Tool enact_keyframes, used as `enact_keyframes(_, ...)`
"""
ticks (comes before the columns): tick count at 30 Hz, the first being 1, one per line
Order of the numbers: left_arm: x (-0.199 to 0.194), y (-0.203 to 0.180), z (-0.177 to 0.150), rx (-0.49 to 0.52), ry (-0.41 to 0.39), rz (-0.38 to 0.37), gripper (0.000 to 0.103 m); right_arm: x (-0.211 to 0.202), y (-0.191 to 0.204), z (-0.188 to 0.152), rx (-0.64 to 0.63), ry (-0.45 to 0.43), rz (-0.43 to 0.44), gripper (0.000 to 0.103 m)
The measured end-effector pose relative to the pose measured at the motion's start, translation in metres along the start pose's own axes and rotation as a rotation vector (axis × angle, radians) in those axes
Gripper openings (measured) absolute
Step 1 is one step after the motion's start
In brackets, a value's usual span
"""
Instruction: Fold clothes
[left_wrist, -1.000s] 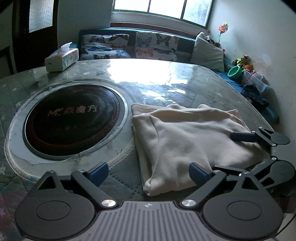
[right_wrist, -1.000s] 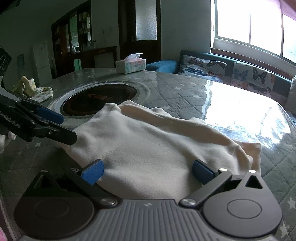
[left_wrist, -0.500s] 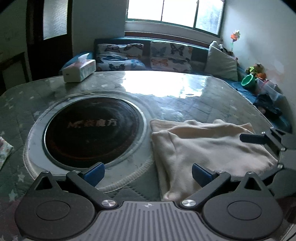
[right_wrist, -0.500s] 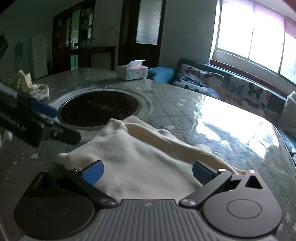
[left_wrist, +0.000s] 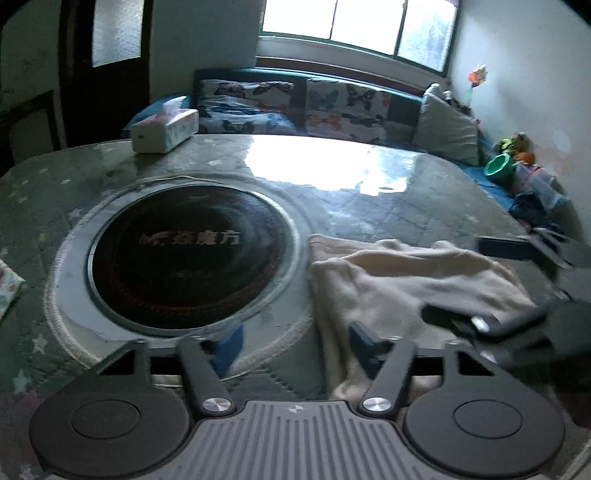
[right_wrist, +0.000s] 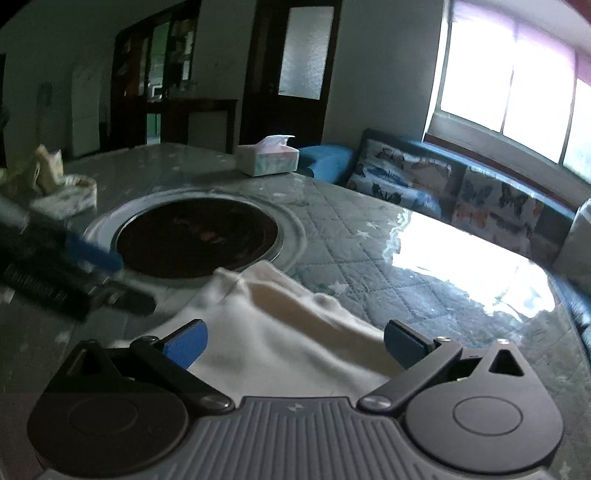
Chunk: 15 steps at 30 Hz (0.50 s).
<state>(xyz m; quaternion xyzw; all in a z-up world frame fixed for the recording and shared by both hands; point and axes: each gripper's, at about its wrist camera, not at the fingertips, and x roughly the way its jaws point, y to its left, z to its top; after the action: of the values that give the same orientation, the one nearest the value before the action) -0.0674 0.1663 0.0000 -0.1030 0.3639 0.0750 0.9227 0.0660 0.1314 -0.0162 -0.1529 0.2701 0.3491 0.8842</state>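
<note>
Left wrist view: your left tool (left_wrist: 295, 341) is closing, nothing between its pads; the cream fleece garment (left_wrist: 406, 288) lies folded on the quilted green table (left_wrist: 369, 206), beside the round black hotplate (left_wrist: 192, 254).
Right wrist view: your right tool (right_wrist: 295, 341), spread but closing, hovers tilted down over that garment.
Progress: folded compactly; little seems left.

Home, living and dining room. Round dining surface (left_wrist: 424, 192) with quilted cover under clear sheet, built-in round hotplate (left_wrist: 192, 258) in middle. Tissue box (left_wrist: 166, 127) on far edge. Window bench (left_wrist: 402, 107) with butterfly cushions (left_wrist: 347, 107). Toys (left_wrist: 517, 146) in corner. Dark wooden door (right_wrist: 291, 70), cabinet (right_wrist: 159, 55) behind.
</note>
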Motion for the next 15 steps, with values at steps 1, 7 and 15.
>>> enact_keyframes(1, -0.001, -0.002, 0.000, 0.001, -0.001, -0.017, 0.045, 0.004, -0.006, 0.004, 0.024, 0.009, 0.016, 0.092)
enact_keyframes(7, -0.006, -0.020, -0.004, 0.062, -0.029, -0.126, 0.021, 0.031, -0.020, 0.017, 0.069, 0.082, 0.074, 0.066)
enact_keyframes(15, 0.016, -0.037, -0.008, 0.095, 0.025, -0.164, 0.013, 0.061, -0.009, 0.022, 0.055, 0.125, 0.110, 0.039)
